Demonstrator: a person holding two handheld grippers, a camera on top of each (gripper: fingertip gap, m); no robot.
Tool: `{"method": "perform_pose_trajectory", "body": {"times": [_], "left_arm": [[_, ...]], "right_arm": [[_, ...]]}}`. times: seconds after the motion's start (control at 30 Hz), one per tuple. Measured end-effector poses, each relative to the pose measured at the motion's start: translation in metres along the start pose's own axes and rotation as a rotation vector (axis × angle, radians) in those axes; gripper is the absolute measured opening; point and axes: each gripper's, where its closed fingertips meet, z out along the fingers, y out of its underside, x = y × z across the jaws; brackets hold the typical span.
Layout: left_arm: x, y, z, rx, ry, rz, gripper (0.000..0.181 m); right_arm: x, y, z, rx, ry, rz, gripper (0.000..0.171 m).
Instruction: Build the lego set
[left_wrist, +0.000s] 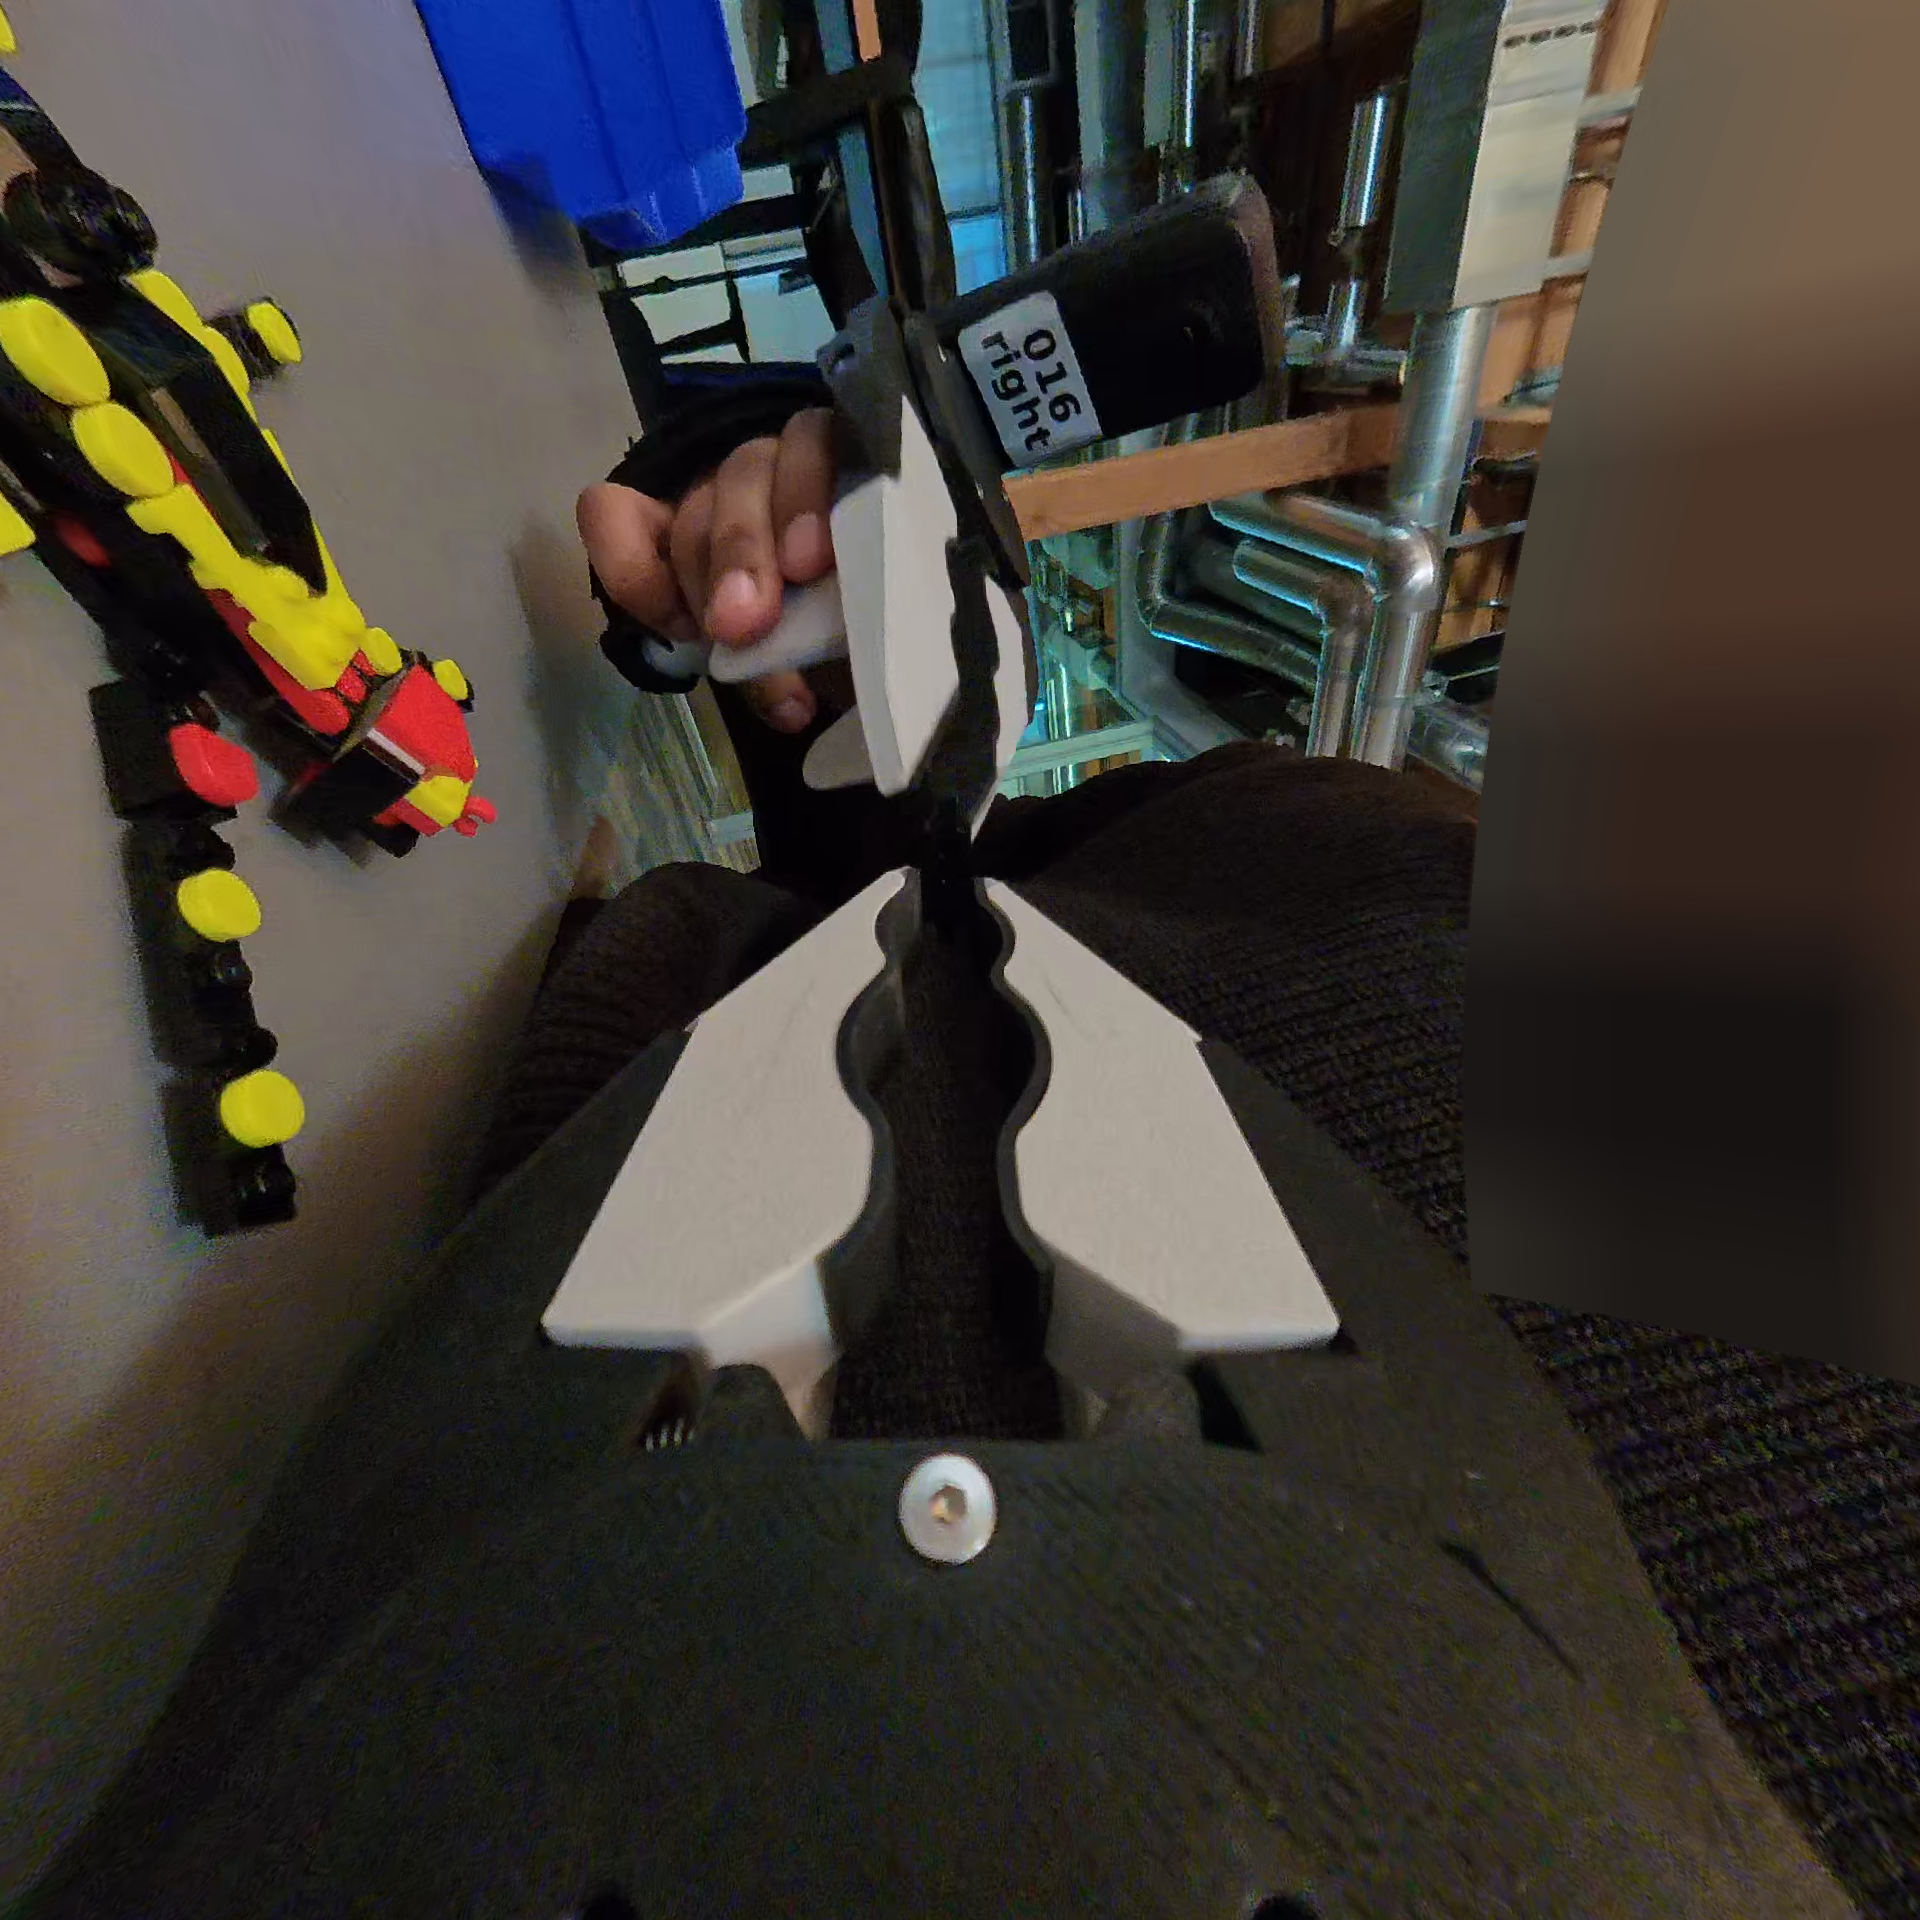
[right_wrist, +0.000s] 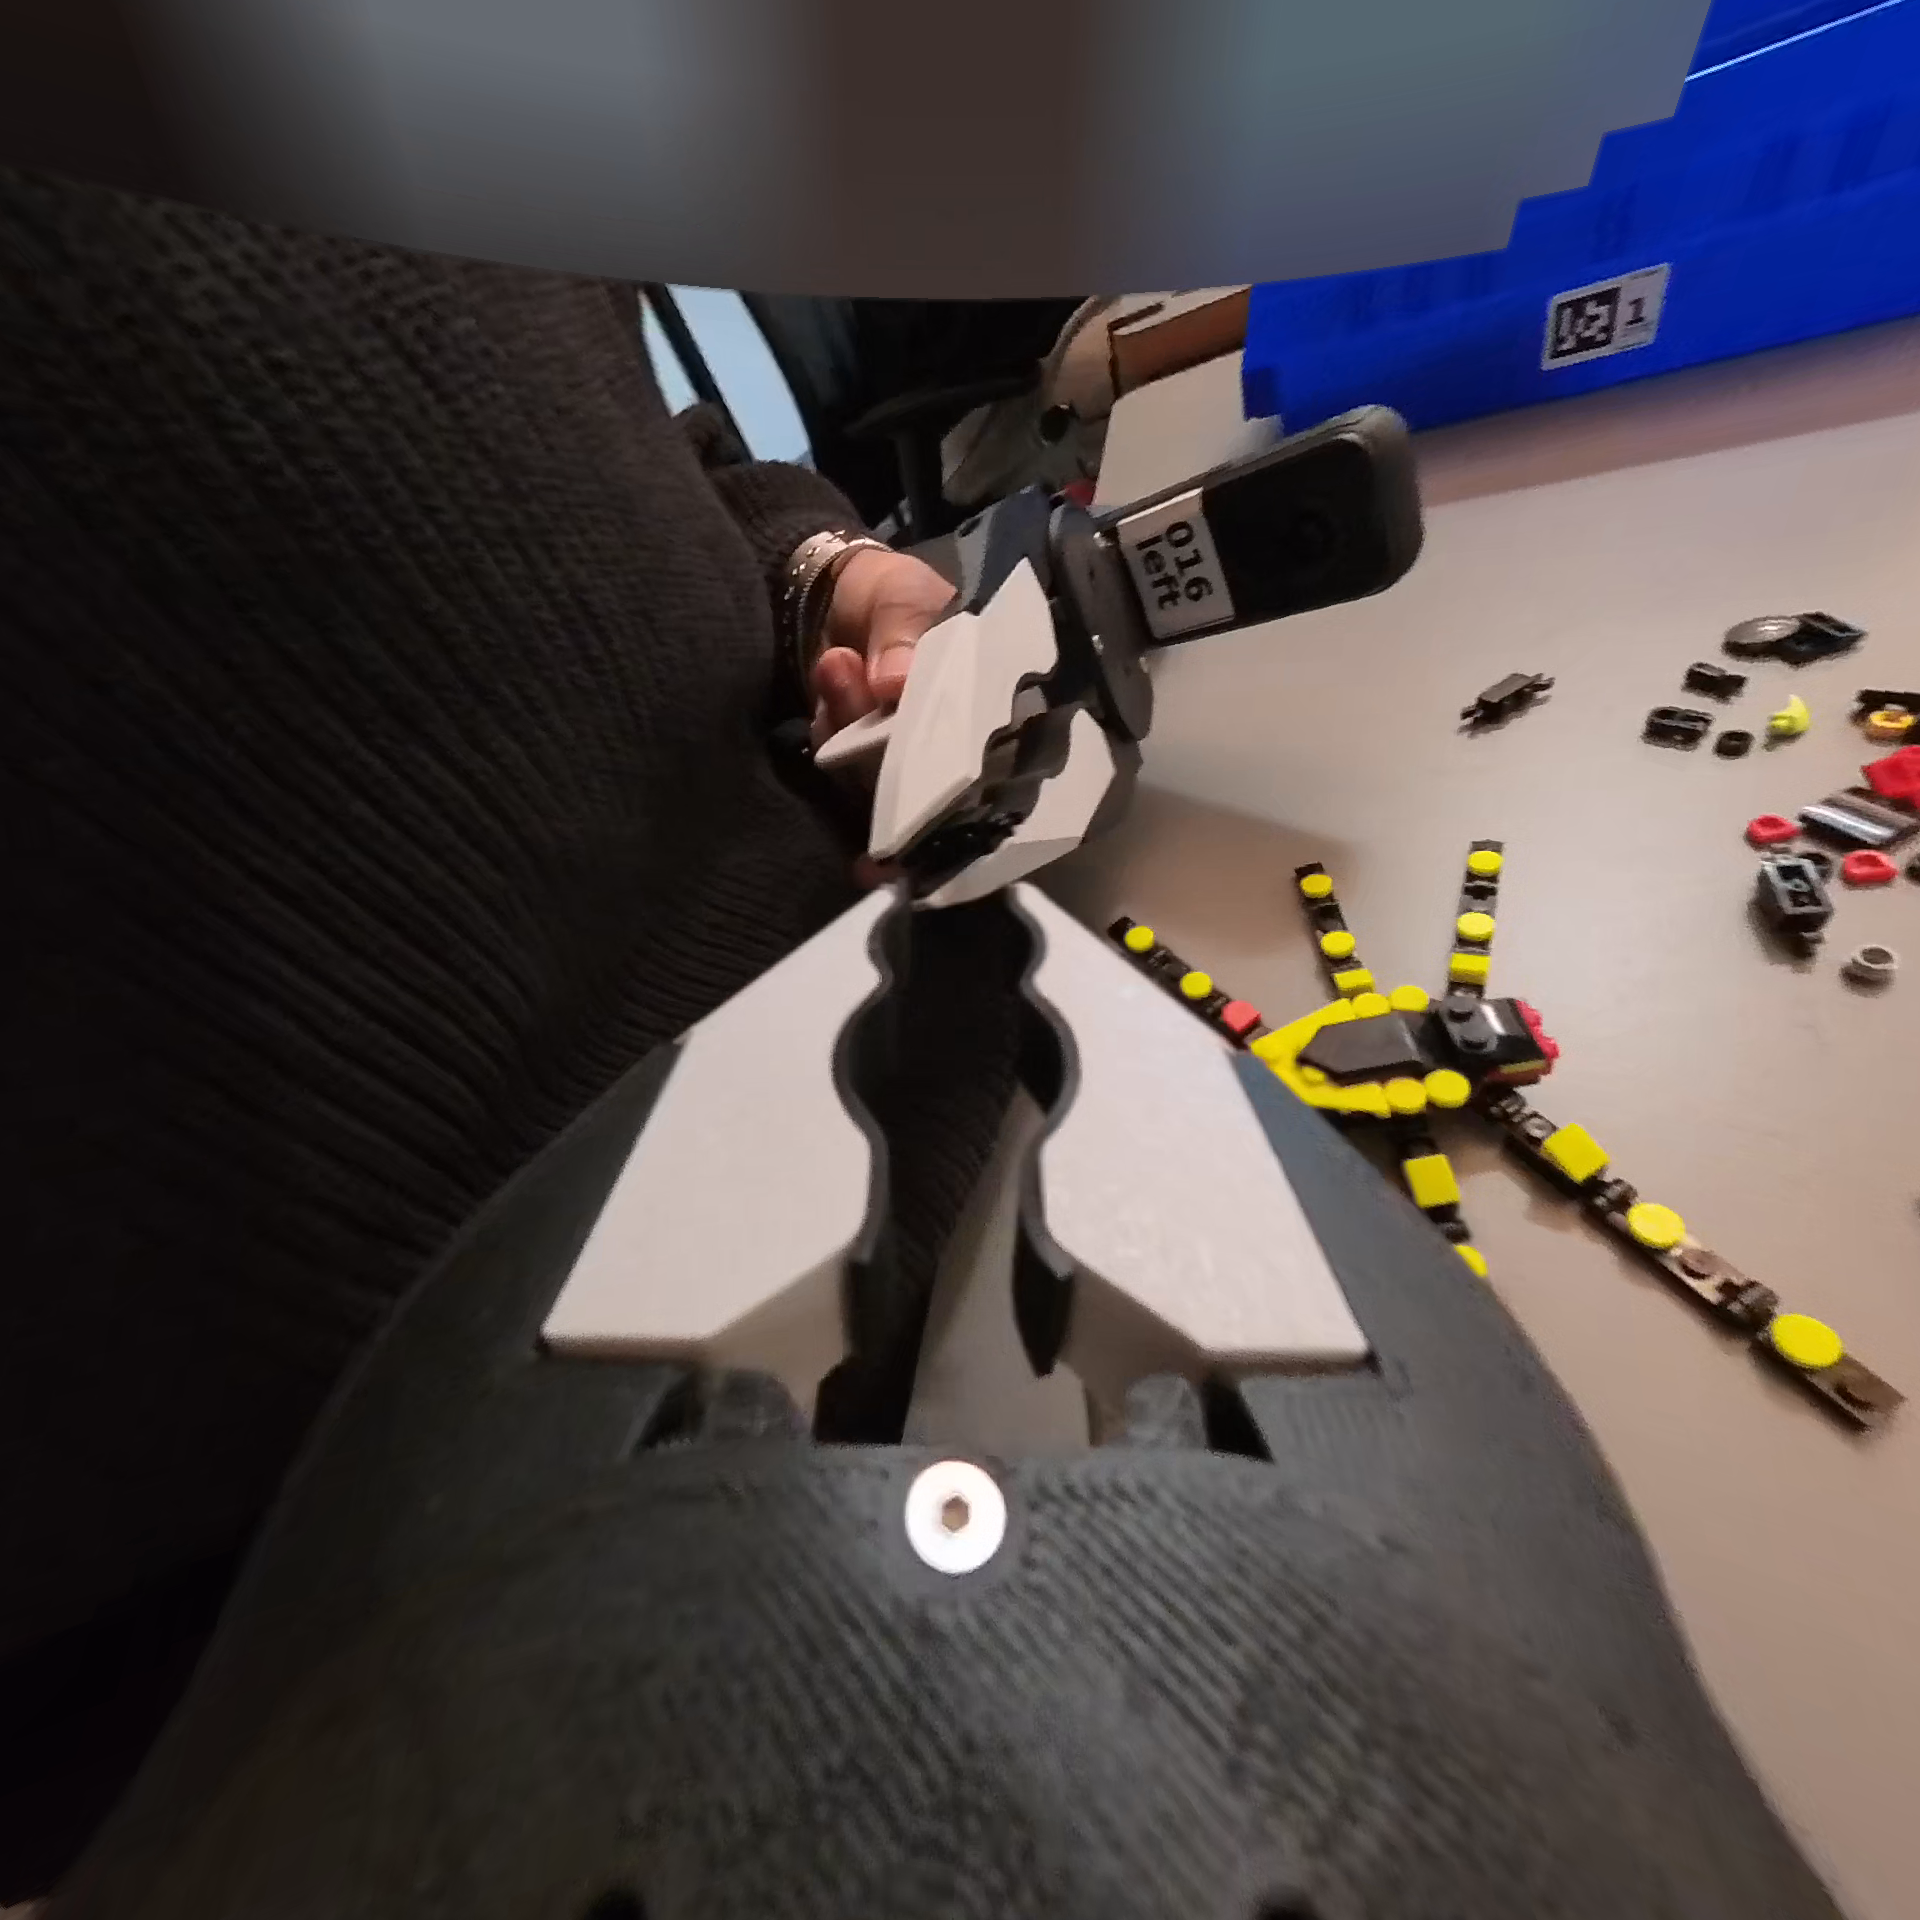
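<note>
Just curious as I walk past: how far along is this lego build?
Done: a black-and-yellow spider model with long legs lies assembled on the table. In hand: the left gripper seems to pinch a small black piece in its fingers, tip to tip with the right gripper. Left: a scatter of loose pieces, black, red and yellow, lies unattached beyond the model.

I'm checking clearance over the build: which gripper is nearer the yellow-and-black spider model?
Left, probably. A leg of the spider model runs beside the left gripper; the right gripper sits beyond, tip to tip around a black piece, the model off to its right.
</note>
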Motion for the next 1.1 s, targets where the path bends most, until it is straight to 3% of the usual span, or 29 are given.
{"method": "perform_pose_trajectory", "body": {"times": [0.07,0.2,0.33,0.57,0.7,0.9,1.1], "left_arm": [[-0.001,0.003,0.001,-0.020,-0.002,-0.008,0.006],[0.001,0.019,0.008,-0.106,0.034,-0.059,0.006],[0.004,0.037,0.013,-0.207,0.039,-0.050,0.005],[0.004,0.036,0.013,-0.206,0.031,-0.056,0.005],[0.002,0.024,0.011,-0.125,0.008,-0.031,0.006],[-0.001,-0.017,-0.010,0.068,-0.174,0.211,0.017],[-0.005,-0.035,-0.025,0.143,-0.300,0.333,0.017]], "right_arm": [[0.003,-0.003,0.000,0.017,0.009,0.026,0.032],[-0.013,-0.001,0.006,0.008,-0.065,-0.009,0.034],[-0.036,0.005,0.011,-0.018,-0.199,-0.011,0.021],[-0.031,0.007,0.011,-0.041,-0.188,-0.002,0.010],[-0.025,0.004,0.009,-0.056,-0.097,-0.069,0.010],[-0.010,-0.010,-0.005,-0.008,0.039,-0.132,0.009],[0.030,0.000,-0.016,-0.118,0.310,-0.172,0.008]]}}
